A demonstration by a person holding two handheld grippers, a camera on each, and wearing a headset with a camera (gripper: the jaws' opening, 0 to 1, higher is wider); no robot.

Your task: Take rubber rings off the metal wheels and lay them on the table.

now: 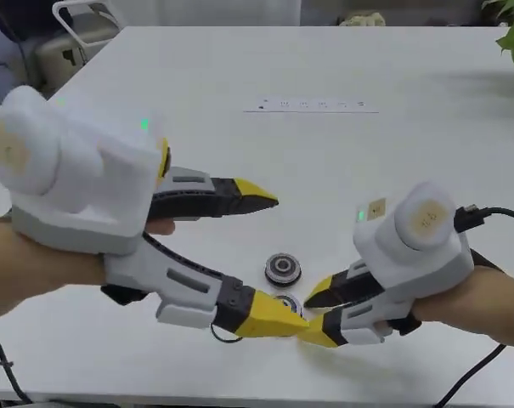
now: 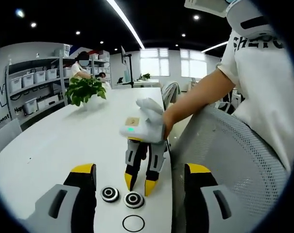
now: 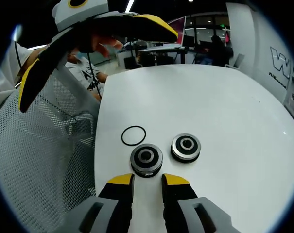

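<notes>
Two small metal wheels lie near the table's front edge. The nearer wheel has a dark outer band and sits just ahead of my right gripper, whose jaws stand slightly open with nothing between them. The other wheel shows a lighter metal rim. A loose black rubber ring lies flat on the table beside them. My left gripper is wide open and empty, its jaws spread either side of the wheels.
The white table stretches far back, with a flush socket strip. A mesh chair back stands close at the front edge. A potted plant sits at the table's far end, with shelving behind it.
</notes>
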